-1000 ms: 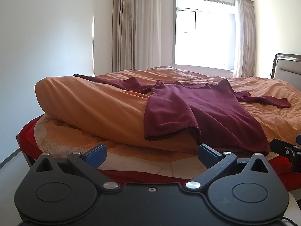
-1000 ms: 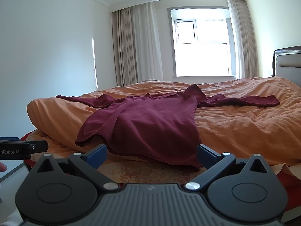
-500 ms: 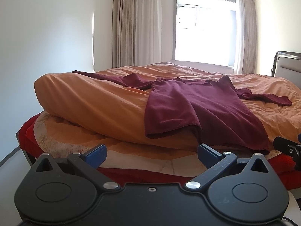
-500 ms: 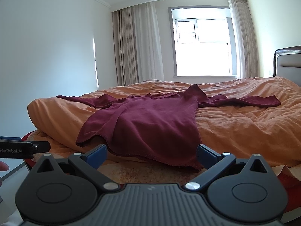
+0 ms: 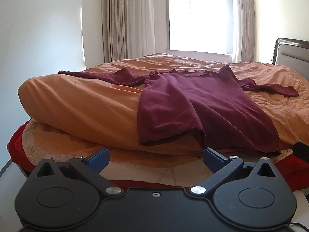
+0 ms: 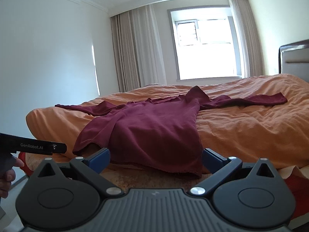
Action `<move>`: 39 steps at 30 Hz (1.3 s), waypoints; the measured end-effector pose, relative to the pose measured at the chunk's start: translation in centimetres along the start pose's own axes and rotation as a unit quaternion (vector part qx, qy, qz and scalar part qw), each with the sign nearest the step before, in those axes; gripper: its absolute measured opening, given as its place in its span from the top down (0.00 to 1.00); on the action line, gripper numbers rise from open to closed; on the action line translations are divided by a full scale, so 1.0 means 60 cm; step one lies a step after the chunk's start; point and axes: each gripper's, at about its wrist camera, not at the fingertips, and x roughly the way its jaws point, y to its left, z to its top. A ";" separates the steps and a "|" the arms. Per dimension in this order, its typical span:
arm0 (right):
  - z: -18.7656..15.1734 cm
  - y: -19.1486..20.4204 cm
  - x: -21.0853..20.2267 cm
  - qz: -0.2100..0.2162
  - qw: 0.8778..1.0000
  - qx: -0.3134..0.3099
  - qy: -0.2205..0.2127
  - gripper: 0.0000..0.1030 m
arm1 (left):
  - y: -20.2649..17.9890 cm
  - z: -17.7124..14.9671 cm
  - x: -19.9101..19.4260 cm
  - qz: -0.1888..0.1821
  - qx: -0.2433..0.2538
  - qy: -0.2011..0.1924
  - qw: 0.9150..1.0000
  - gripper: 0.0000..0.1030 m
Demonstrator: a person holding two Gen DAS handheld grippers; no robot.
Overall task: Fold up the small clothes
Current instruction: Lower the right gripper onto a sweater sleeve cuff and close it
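A dark red long-sleeved shirt [image 5: 193, 100] lies spread on an orange duvet [image 5: 81, 104], both sleeves stretched sideways, its hem hanging over the near edge. It also shows in the right wrist view [image 6: 154, 127]. My left gripper [image 5: 155, 157] is open and empty, just short of the hem's left part. My right gripper [image 6: 155, 157] is open and empty, with the hem's right part between its blue fingertips [image 6: 99, 157]. The left gripper's body [image 6: 38, 147] shows at the left edge of the right wrist view.
The bed has a red sheet [image 5: 17, 143] under the duvet and a dark headboard [image 5: 291, 52] at the right. A window [image 5: 199, 19] with curtains [image 5: 133, 23] lies beyond the bed. A white wall [image 5: 42, 34] is at the left.
Both grippers have risen a little and moved closer to the bed edge. The shirt has not moved. Both stay open.
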 end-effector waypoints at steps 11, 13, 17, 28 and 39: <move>0.019 -0.083 0.077 -0.036 0.999 0.028 0.000 0.00 | 0.011 0.102 0.119 0.015 0.009 0.014 1.000 0.01; 0.036 -0.107 0.095 -0.056 0.998 0.029 -0.001 0.00 | 0.012 0.131 0.139 0.013 0.012 0.008 1.000 0.01; 0.076 -0.173 0.139 -0.095 0.994 0.050 0.025 0.00 | 0.004 0.192 0.177 -0.004 0.030 -0.002 1.000 0.01; 0.153 -0.394 0.180 -0.177 0.971 0.160 -0.028 0.00 | -0.103 0.320 0.326 -0.074 0.061 0.006 0.995 0.01; 0.207 -0.566 0.278 -0.179 0.961 0.208 -0.040 0.00 | -0.209 0.334 0.475 -0.077 0.058 0.049 0.994 0.01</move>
